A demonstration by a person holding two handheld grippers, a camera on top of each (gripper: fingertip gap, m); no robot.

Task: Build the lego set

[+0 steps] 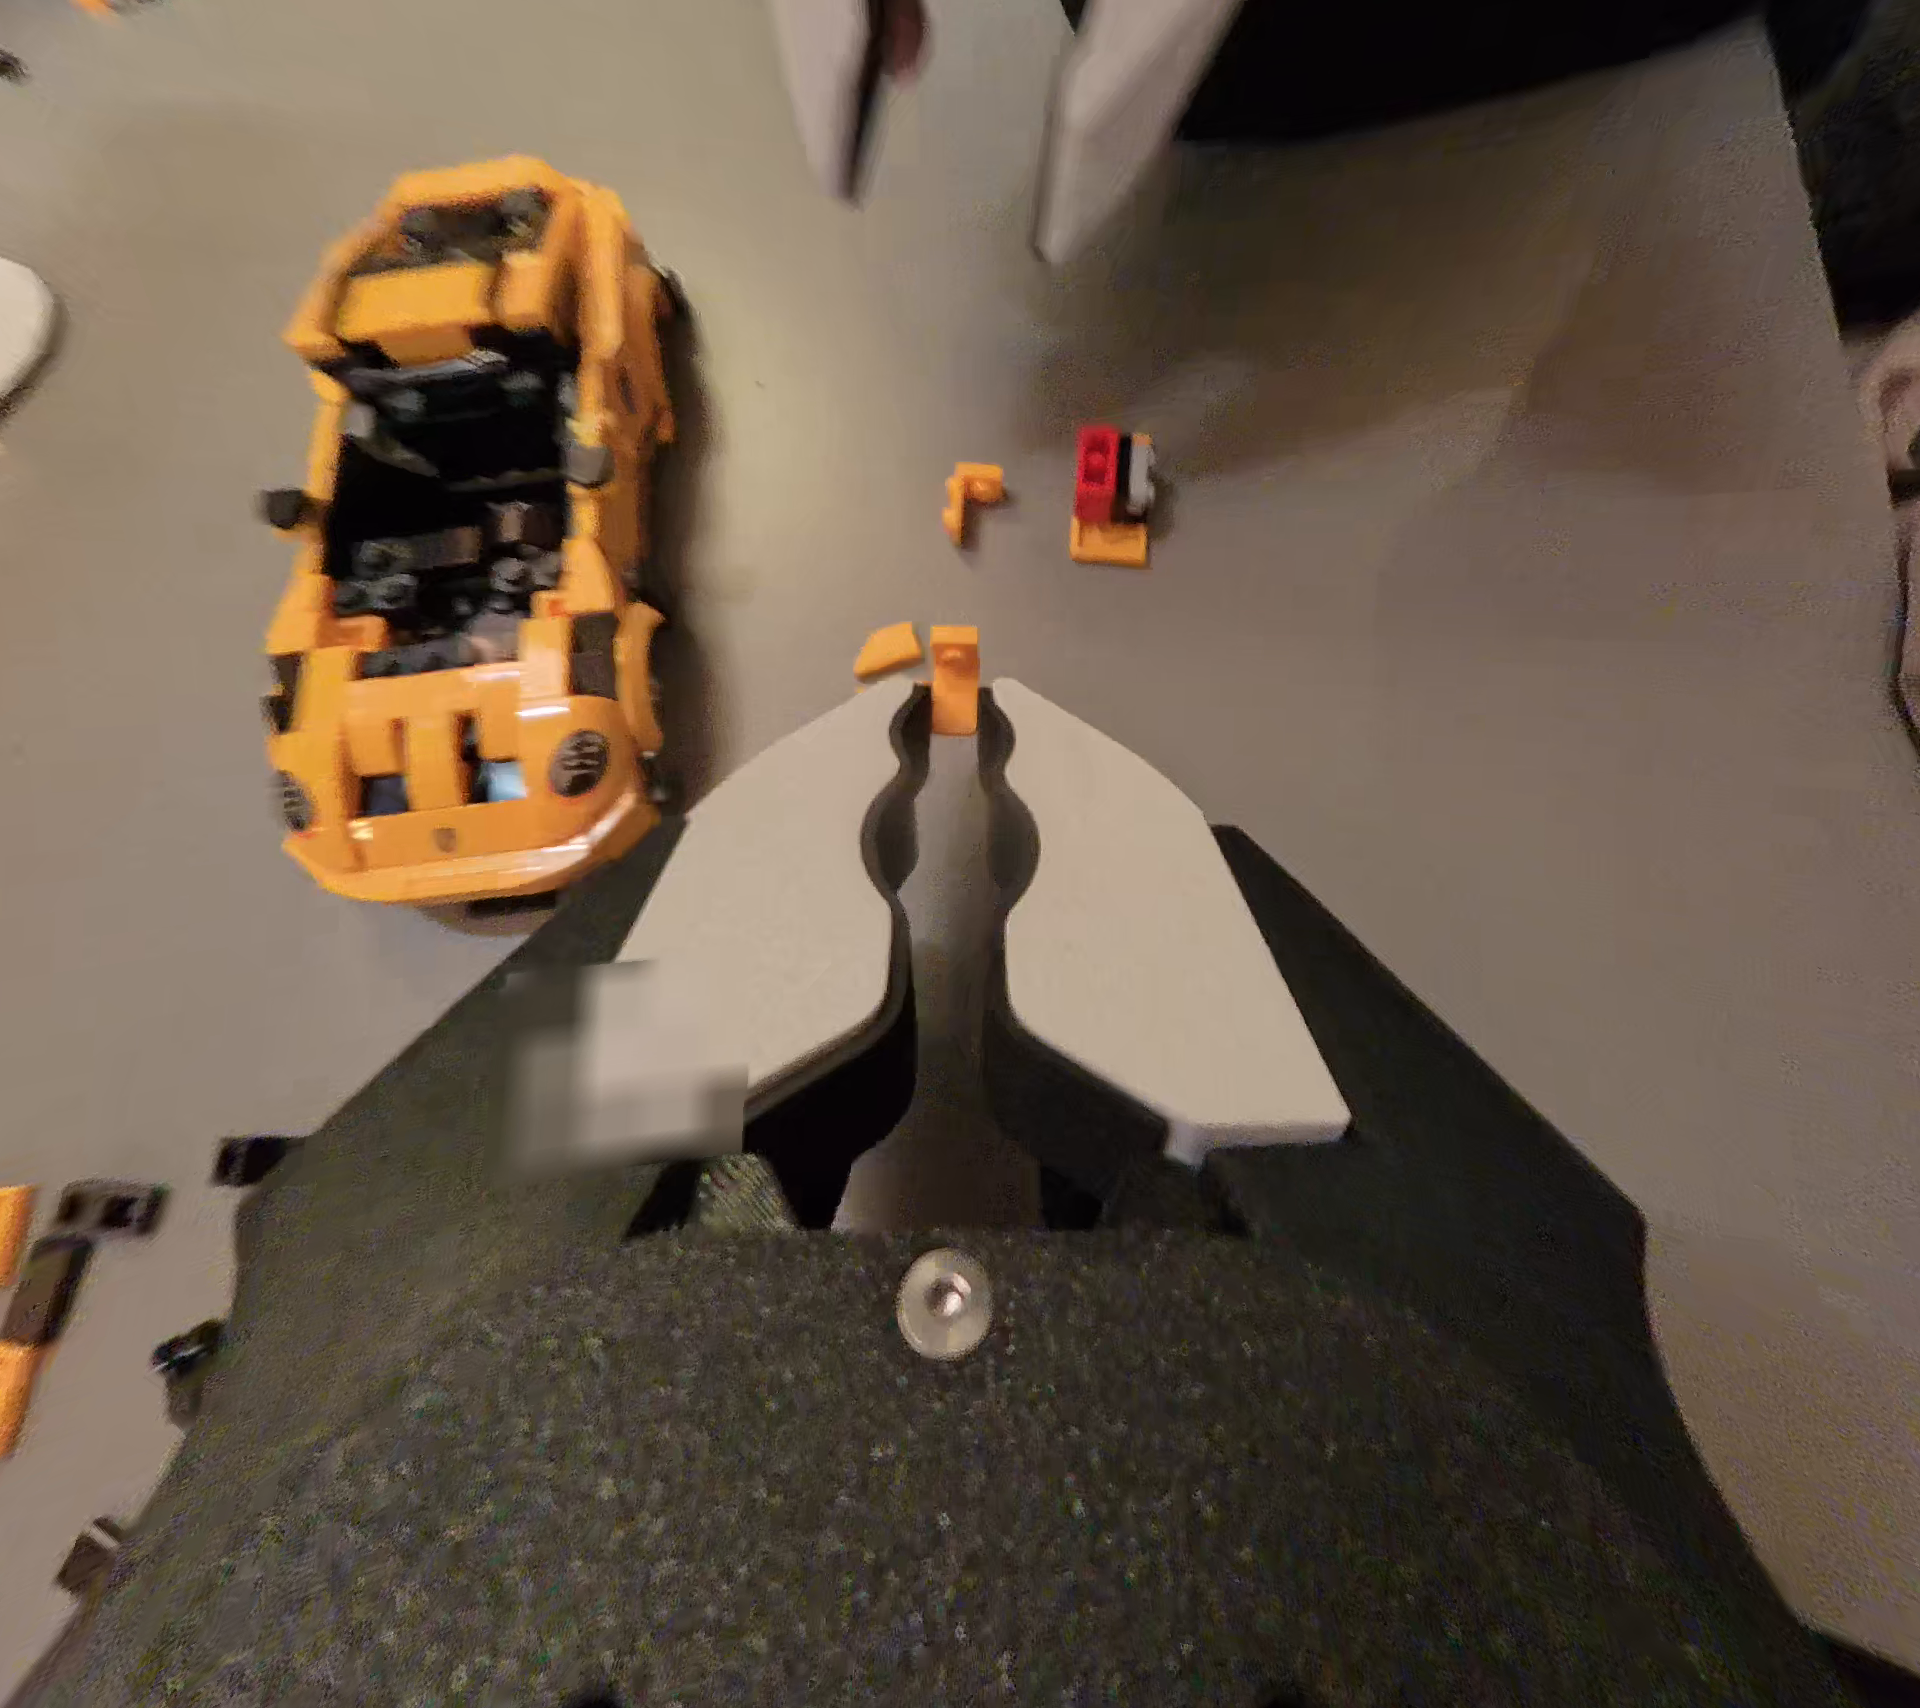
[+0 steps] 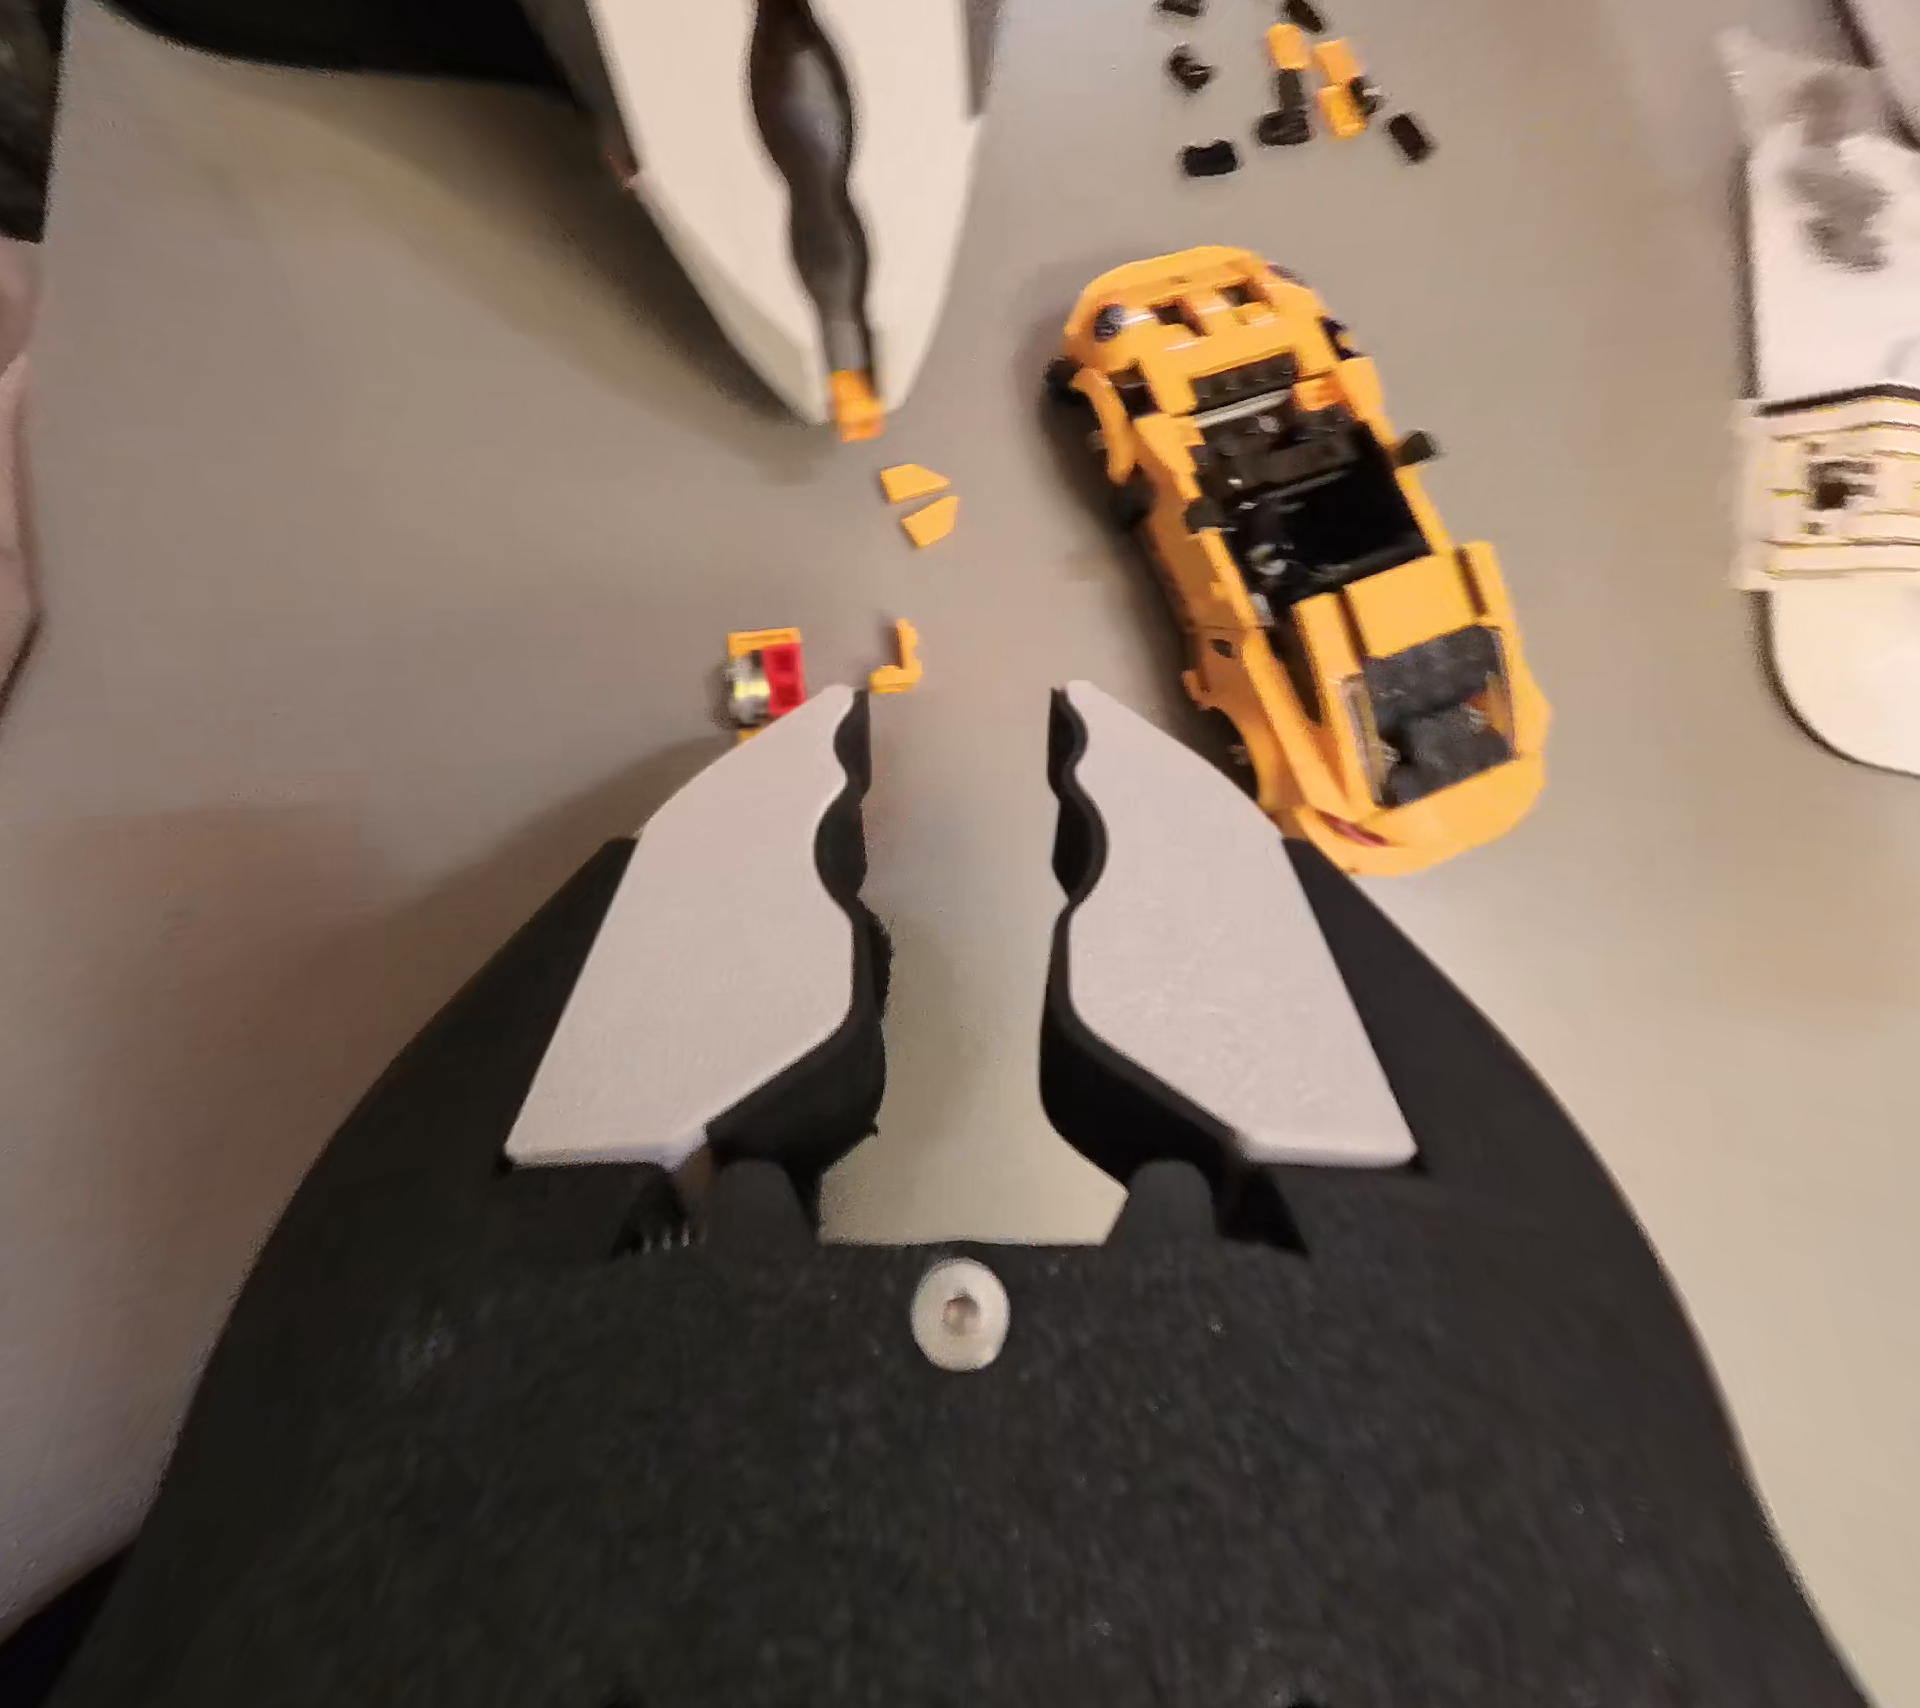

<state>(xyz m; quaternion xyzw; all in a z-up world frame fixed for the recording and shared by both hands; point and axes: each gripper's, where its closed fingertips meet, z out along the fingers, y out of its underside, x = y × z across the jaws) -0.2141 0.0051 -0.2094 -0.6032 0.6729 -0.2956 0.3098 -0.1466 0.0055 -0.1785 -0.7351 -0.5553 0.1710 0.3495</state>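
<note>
My left gripper [image 1: 951, 702] is clenched on a small orange brick [image 1: 953, 679], the piece pinched right at the fingertips with its studded end poking out ahead. From the right wrist view the same brick [image 2: 855, 403] shows at the tip of that gripper, low over the grey table [image 1: 1455, 723]. My right gripper [image 2: 956, 702] is released, its jaws standing apart with nothing between them, hovering just short of an orange bracket piece [image 2: 900, 659] and beside a small red-and-orange sub-assembly [image 2: 766, 673].

Between the two grippers lie two orange wedge tiles [image 2: 920, 503], close together. Farther out sits the orange car [image 2: 1309, 557], roof still off and its black interior open, so the build is well along but unfinished. Beyond it a scatter of loose black and orange parts [image 2: 1294, 69] waits, and what looks like the instruction booklet [image 2: 1829, 495] lies at the table's edge.

I judge this to be the pick-up stage of a small side assembly: one brick in hand, its partner not yet taken. The next move calls for my right gripper to close on the bracket or the red sub-assembly squarely, then for both pieces to meet stud to socket without the tiny brick twisting in my pinch.
</note>
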